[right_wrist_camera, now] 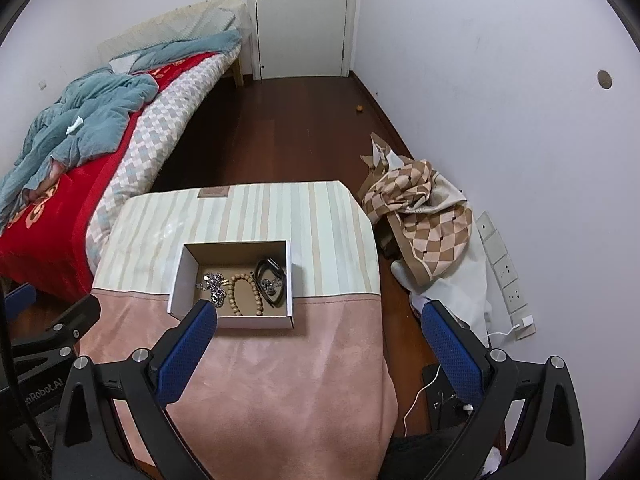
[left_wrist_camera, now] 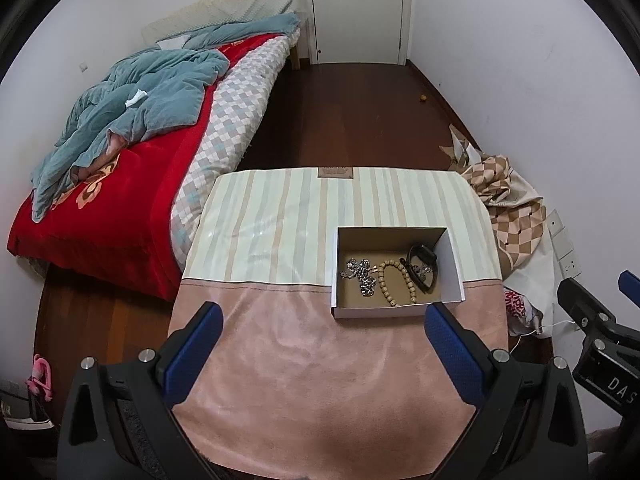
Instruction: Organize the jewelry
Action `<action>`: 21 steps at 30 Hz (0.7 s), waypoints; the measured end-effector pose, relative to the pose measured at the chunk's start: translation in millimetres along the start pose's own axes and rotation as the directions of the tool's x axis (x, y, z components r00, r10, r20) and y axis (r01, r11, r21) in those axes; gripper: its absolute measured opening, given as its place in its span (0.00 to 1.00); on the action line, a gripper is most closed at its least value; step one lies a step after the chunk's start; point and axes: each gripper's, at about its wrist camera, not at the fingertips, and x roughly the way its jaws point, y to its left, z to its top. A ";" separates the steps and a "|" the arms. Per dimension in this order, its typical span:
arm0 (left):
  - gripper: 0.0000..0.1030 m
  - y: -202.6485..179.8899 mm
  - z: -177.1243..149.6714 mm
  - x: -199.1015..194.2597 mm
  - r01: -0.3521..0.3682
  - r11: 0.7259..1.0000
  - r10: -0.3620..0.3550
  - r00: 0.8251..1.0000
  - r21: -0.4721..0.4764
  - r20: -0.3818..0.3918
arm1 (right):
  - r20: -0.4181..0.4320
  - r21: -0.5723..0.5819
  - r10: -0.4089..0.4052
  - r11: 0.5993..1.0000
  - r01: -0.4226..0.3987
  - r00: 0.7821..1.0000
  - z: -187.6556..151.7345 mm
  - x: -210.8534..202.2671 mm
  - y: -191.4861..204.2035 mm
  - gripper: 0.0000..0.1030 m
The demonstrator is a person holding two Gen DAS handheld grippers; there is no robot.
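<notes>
An open white cardboard box [left_wrist_camera: 454,258] [right_wrist_camera: 178,276] stands on the cloth-covered table [left_wrist_camera: 280,352] [right_wrist_camera: 304,344]. Inside lie a silver chain [left_wrist_camera: 360,274] [right_wrist_camera: 214,284], a wooden bead bracelet [left_wrist_camera: 394,282] [right_wrist_camera: 242,294] and a black band [left_wrist_camera: 422,266] [right_wrist_camera: 272,282]. My left gripper [left_wrist_camera: 324,320] is open and empty, held above the pink cloth in front of the box. My right gripper [right_wrist_camera: 320,320] is open and empty, its left finger [right_wrist_camera: 188,344] overlapping the box's front left corner in view. The right gripper also shows at the left wrist view's right edge [left_wrist_camera: 596,320].
A bed [left_wrist_camera: 132,184] [right_wrist_camera: 60,184] with red cover and teal blanket lies left of the table. A checked cloth pile [left_wrist_camera: 508,200] [right_wrist_camera: 424,208] lies on the floor at right, near wall sockets [right_wrist_camera: 504,264]. A white door [left_wrist_camera: 358,8] [right_wrist_camera: 304,16] is at the far end.
</notes>
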 end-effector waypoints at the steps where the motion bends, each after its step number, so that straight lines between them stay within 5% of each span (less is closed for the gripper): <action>1: 1.00 -0.4 -0.4 2.5 -0.001 1.000 0.001 1.000 0.002 -0.004 | -0.004 -0.001 -0.002 1.000 0.002 1.000 -0.6 1.4 -0.4 1.00; 21: 1.00 2.2 -0.3 11.7 0.013 1.000 -0.013 1.000 -0.019 -0.008 | -0.027 -0.028 -0.011 1.000 0.011 1.000 -1.0 18.0 5.5 1.00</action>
